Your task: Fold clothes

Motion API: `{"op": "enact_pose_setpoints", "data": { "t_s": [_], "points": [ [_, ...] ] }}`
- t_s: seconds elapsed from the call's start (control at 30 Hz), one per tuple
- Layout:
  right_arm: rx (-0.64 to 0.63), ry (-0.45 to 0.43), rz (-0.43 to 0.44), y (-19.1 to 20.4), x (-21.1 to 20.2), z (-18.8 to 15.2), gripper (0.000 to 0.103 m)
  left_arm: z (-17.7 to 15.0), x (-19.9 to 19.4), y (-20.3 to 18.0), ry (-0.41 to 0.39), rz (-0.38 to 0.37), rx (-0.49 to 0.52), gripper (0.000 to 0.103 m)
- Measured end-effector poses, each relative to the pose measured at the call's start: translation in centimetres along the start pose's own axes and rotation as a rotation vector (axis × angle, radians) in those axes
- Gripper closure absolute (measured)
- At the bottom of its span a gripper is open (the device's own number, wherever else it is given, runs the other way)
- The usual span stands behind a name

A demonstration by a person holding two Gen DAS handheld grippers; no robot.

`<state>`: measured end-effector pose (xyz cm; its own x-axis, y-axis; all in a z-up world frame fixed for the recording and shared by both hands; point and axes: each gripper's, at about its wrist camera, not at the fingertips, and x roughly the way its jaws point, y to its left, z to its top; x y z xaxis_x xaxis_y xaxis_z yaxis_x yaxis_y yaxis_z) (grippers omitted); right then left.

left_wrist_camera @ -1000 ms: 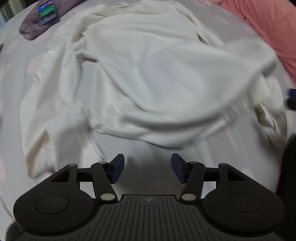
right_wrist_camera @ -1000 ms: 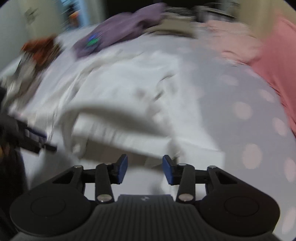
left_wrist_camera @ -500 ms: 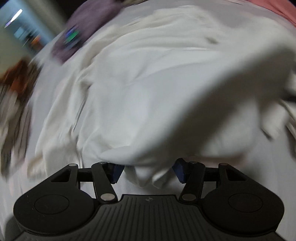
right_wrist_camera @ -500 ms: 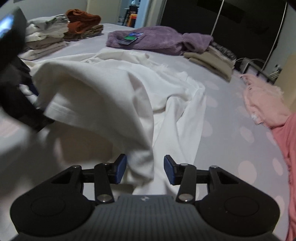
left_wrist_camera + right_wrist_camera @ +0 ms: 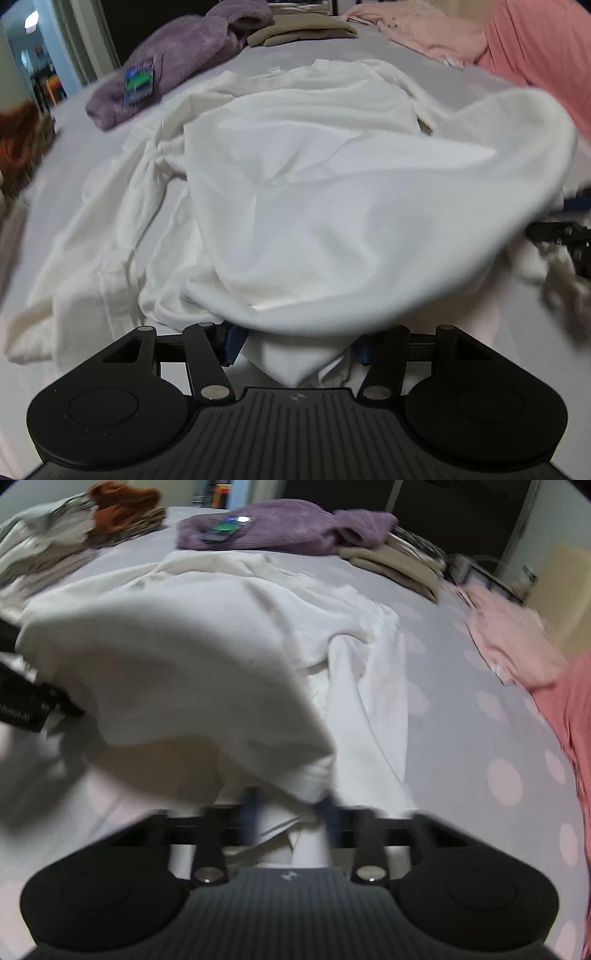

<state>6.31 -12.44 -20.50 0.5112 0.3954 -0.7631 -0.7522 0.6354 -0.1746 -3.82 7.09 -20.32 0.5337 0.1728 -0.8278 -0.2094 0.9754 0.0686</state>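
Observation:
A white shirt (image 5: 332, 221) lies rumpled on the bed, its near hem lifted and billowing toward both cameras. My left gripper (image 5: 297, 347) is open, and a bunched fold of the hem sits between its blue pads. In the right wrist view the same shirt (image 5: 184, 664) droops over my right gripper (image 5: 290, 816). Its blurred fingers still stand apart with a corner of the hem between them. The right gripper shows at the right edge of the left wrist view, the left gripper at the left edge of the right wrist view.
A purple fleece (image 5: 177, 62) with a phone (image 5: 138, 83) on it lies at the back. Folded beige clothes (image 5: 303, 33) and pink garments (image 5: 535, 48) lie beyond and to the right. The dotted grey bedsheet (image 5: 480, 738) is bare on the right. A clothes stack (image 5: 74, 528) sits far left.
Both grippers dropped low and pushed in under the shirt's lifted hem. The cloth, ahead of the fingers a second ago, now lies between the pads of each.

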Motion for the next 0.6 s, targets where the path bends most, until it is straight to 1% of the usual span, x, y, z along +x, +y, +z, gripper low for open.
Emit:
{"op": "enact_pose_setpoints", "data": {
  "t_s": [0.07, 0.13, 0.23, 0.3, 0.33, 0.37, 0.4, 0.43, 0.5, 0.57, 0.6],
  "points": [
    [0.039, -0.005, 0.037, -0.9, -1.1, 0.8, 0.095, 0.5, -0.9, 0.9, -0.007, -0.024, -0.033, 0.08],
    [0.025, -0.042, 0.033, -1.7, -3.2, 1.9, 0.096, 1.4, -2.5, 2.2, -0.032, -0.05, -0.032, 0.085],
    [0.021, -0.097, 0.035, -3.3, -6.9, 3.8, 0.097, 2.8, -5.0, 4.3, -0.071, -0.09, -0.031, 0.087],
    [0.006, -0.125, 0.055, -4.0, -9.7, 4.9, 0.097, 4.1, -7.5, 5.5, -0.096, -0.117, 0.003, 0.087],
    [-0.014, -0.137, 0.069, -4.3, -11.4, 5.5, 0.097, 4.6, -8.9, 6.1, -0.096, -0.135, 0.035, 0.087],
    [-0.035, -0.146, 0.081, -4.5, -12.9, 5.8, 0.098, 5.1, -10.2, 6.5, -0.088, -0.156, 0.071, 0.087],
    [-0.059, -0.152, 0.095, -4.6, -14.3, 6.1, 0.1, 5.5, -11.5, 6.9, -0.08, -0.176, 0.108, 0.087],
    [-0.081, -0.155, 0.113, -4.7, -15.6, 6.3, 0.1, 6.0, -12.8, 7.4, -0.072, -0.197, 0.144, 0.088],
    [-0.115, -0.149, 0.145, -4.8, -17.8, 6.3, 0.1, 5.2, -13.5, 7.3, -0.023, -0.223, 0.203, 0.088],
    [-0.148, -0.139, 0.18, -4.8, -19.9, 6.3, 0.1, 4.0, -13.7, 7.0, 0.035, -0.245, 0.257, 0.091],
    [-0.161, -0.121, 0.203, -4.5, -20.2, 6.0, 0.1, 3.4, -13.8, 6.8, 0.064, -0.256, 0.285, 0.091]
  ]
}}
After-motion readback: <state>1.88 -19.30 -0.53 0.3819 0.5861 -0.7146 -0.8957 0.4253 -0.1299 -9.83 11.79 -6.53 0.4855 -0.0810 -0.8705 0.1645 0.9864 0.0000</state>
